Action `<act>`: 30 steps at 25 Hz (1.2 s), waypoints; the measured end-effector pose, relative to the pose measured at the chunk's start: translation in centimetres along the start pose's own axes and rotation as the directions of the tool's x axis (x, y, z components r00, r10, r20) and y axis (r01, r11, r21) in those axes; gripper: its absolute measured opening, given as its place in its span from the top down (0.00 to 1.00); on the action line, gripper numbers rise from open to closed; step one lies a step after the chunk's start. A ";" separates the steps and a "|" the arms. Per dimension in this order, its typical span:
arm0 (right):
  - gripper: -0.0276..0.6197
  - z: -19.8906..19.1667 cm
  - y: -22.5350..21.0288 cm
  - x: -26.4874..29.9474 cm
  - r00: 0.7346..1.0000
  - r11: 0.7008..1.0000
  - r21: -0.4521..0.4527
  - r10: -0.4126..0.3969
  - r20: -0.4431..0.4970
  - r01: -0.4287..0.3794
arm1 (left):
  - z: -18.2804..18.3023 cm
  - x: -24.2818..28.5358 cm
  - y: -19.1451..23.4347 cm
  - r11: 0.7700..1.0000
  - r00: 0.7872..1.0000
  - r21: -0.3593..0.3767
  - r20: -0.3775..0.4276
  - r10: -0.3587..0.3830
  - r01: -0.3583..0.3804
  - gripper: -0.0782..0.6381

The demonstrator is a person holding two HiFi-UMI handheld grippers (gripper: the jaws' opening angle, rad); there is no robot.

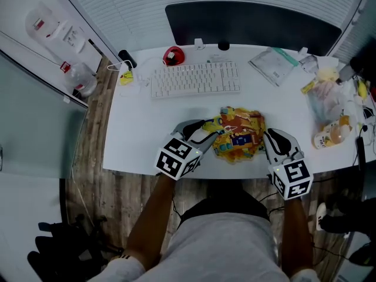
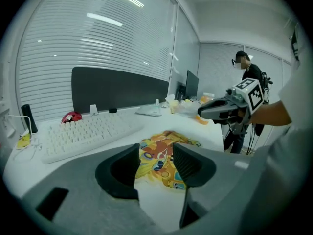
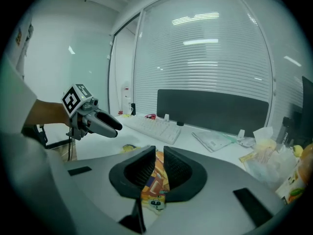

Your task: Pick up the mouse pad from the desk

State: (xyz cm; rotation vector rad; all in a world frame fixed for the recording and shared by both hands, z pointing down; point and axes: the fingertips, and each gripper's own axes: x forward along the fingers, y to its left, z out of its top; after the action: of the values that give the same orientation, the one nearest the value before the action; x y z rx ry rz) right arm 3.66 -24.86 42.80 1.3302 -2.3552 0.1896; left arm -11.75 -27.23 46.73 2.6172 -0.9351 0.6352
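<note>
The mouse pad (image 1: 238, 135), printed in yellow and orange, lies crumpled near the front edge of the white desk (image 1: 135, 134). My right gripper (image 1: 268, 138) is at its right edge. In the right gripper view my right gripper (image 3: 157, 166) is shut on the mouse pad (image 3: 155, 182), a fold of which hangs below the jaws. My left gripper (image 1: 203, 133) is at the pad's left edge. The left gripper view shows my left gripper (image 2: 156, 163) with its jaws apart and the mouse pad (image 2: 159, 155) on the desk in the gap, untouched.
A white keyboard (image 1: 195, 79) sits behind the pad, with a red object (image 1: 173, 56) and a dark partition (image 1: 252, 25) further back. A flat packet (image 1: 273, 63), plastic bags and bottles (image 1: 329, 113) crowd the right end. A person (image 2: 247, 82) stands beyond the desk.
</note>
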 end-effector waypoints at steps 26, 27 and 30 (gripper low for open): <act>0.55 -11.1 -1.9 4.1 0.916 0.994 0.107 0.058 -0.397 -0.017 | -5.3 6.1 2.5 0.989 0.953 -0.125 -0.299 0.044 -0.084 0.39; 0.54 -11.2 -1.9 4.1 0.914 0.994 0.110 0.057 -0.401 -0.013 | -5.5 6.1 2.7 0.988 0.950 -0.123 -0.307 0.054 -0.095 0.38; 0.54 -11.4 -2.0 4.4 0.910 0.993 0.119 0.052 -0.411 -0.002 | -5.8 6.2 3.0 0.985 0.943 -0.121 -0.324 0.076 -0.121 0.37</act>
State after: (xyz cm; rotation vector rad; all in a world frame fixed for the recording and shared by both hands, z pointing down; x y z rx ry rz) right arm 6.71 -25.72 54.72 1.1705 -2.0258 0.5680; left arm -11.18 -30.39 55.21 2.2657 -0.9729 0.9484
